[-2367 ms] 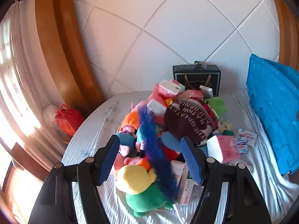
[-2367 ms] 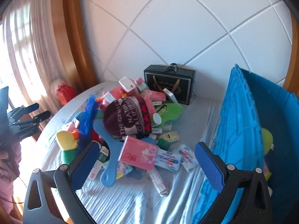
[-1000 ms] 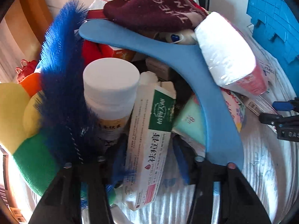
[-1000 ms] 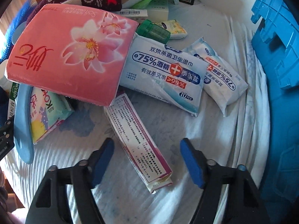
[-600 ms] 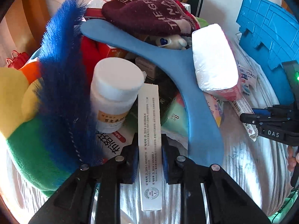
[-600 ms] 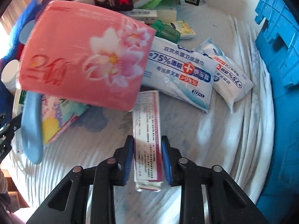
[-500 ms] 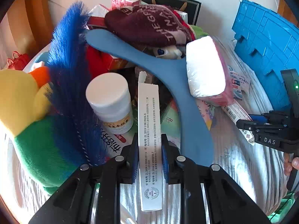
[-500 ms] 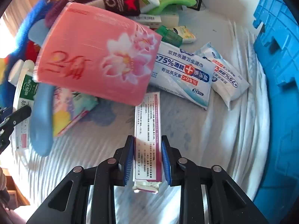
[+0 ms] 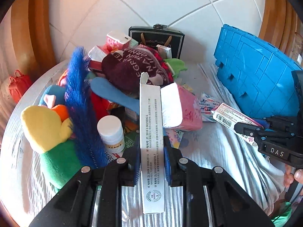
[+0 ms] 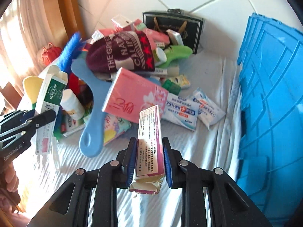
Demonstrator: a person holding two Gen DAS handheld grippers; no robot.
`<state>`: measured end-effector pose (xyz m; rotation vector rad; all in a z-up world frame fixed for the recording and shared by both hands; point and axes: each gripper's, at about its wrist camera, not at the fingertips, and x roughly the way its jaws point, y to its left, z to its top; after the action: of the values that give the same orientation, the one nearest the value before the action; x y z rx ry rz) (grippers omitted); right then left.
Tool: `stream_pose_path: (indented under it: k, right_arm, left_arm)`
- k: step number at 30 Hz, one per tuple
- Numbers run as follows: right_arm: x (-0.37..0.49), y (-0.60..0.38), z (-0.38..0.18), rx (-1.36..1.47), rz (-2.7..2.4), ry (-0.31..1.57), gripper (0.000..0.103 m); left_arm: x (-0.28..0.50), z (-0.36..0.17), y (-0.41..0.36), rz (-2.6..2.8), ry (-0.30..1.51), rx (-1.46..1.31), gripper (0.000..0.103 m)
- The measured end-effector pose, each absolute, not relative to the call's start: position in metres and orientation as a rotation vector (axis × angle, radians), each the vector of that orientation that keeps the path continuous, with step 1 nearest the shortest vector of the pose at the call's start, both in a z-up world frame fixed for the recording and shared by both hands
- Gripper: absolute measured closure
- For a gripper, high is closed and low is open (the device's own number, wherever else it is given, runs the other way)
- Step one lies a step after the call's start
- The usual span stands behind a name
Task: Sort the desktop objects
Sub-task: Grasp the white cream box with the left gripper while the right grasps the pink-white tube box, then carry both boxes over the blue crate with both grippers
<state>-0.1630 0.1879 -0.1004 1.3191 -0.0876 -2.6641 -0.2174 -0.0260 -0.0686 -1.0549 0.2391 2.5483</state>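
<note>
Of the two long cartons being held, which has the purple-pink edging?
The carton in the right gripper; the left gripper's carton is white and green.

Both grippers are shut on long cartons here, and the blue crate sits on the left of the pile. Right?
Not quite. In both wrist views the blue crate stands on the right of the pile. The rest holds: the left gripper is shut on the white carton, the right gripper on the pink carton.

We see a white tiled wall (image 9: 155, 5) behind the table, bordered on the left by a curved wooden frame (image 9: 38, 24). A pale curtain (image 10: 22, 30) hangs at far left. A wrinkled white cloth (image 10: 212, 151) covers the tabletop.
</note>
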Motion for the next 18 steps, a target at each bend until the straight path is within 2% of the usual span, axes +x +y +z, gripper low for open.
stream_pose_path:
  k: [18]
  right_arm:
    - [-0.097, 0.257, 0.047, 0.762, -3.004, -0.158, 0.078]
  left_arm:
    - [-0.182, 0.027, 0.077, 2.485, 0.290, -0.700, 0.083]
